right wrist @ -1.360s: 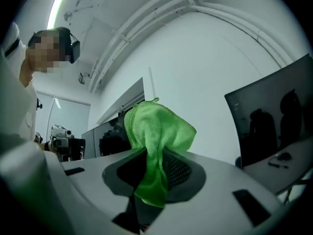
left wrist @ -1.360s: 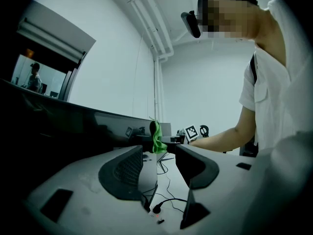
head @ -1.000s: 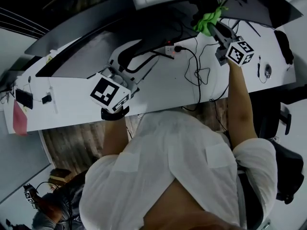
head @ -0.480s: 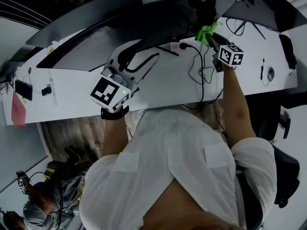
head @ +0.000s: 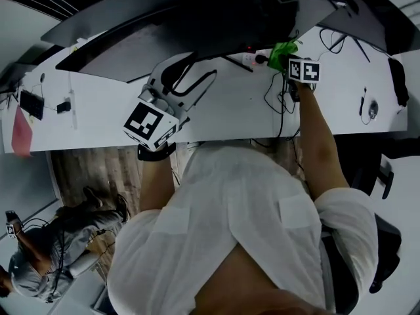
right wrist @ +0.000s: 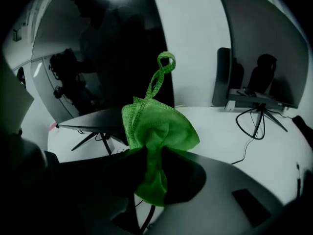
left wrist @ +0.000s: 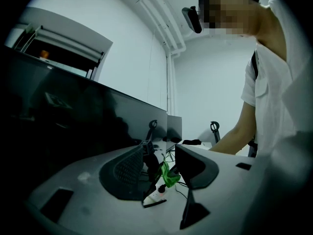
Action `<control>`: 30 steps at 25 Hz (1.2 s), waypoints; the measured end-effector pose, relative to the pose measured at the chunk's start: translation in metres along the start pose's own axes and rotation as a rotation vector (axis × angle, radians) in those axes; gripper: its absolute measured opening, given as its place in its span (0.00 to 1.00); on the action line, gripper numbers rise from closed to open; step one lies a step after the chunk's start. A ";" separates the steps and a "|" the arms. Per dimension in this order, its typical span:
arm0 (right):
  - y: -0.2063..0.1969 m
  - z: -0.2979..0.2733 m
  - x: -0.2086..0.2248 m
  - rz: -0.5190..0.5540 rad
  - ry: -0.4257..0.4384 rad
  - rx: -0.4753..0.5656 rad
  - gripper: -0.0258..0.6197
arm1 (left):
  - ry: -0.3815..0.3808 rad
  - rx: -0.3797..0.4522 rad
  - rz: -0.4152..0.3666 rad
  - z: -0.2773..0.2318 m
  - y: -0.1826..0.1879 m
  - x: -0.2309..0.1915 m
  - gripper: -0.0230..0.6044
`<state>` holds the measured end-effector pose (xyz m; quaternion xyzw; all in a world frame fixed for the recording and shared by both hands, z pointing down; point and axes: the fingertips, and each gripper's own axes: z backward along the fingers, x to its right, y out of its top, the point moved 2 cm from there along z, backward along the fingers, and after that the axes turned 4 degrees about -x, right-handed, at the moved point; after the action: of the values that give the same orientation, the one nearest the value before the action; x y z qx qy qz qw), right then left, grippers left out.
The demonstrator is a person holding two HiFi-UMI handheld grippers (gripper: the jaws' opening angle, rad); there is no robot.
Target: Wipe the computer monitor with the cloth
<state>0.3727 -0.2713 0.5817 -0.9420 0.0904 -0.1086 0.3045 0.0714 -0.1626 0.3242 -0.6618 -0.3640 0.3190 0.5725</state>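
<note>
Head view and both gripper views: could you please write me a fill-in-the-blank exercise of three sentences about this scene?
1. The bunched microfibre cloth pinched in the right gripper is ____ in colour.
2. The left gripper, with nothing between its pads, is ____.
3. The wide dark curved computer monitor stands on a desk whose top is ____.

Missing words: green; open; white.

We can read no words, numbers or brands; the cube [head: 149, 125] on the left tool [left wrist: 161, 153] and the cube [head: 303, 69] on the right tool [right wrist: 154, 155] bear only square marker patterns.
</note>
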 end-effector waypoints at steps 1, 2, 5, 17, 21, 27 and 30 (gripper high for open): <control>-0.001 -0.002 -0.006 0.021 -0.002 -0.022 0.19 | 0.007 0.001 0.004 0.005 -0.002 -0.001 0.36; -0.001 -0.004 -0.012 0.038 -0.002 -0.040 0.19 | 0.014 0.003 0.008 0.010 -0.003 -0.001 0.35; -0.002 -0.013 -0.033 0.066 -0.007 -0.091 0.19 | 0.030 0.006 0.019 0.025 -0.008 -0.006 0.35; -0.010 -0.045 -0.144 0.098 0.070 -0.186 0.19 | 0.129 -0.014 0.046 0.108 -0.023 -0.033 0.35; -0.016 -0.053 -0.183 0.108 0.125 -0.180 0.19 | 0.155 -0.028 0.050 0.131 -0.026 -0.039 0.35; -0.029 -0.062 -0.247 0.101 0.196 -0.168 0.19 | 0.185 -0.043 0.048 0.171 -0.031 -0.054 0.35; -0.029 -0.061 -0.276 0.109 0.224 -0.147 0.19 | 0.192 -0.049 0.049 0.188 -0.034 -0.058 0.35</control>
<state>0.0953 -0.2165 0.6061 -0.9374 0.1825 -0.1895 0.2280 -0.1216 -0.1104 0.3312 -0.7119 -0.2989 0.2591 0.5803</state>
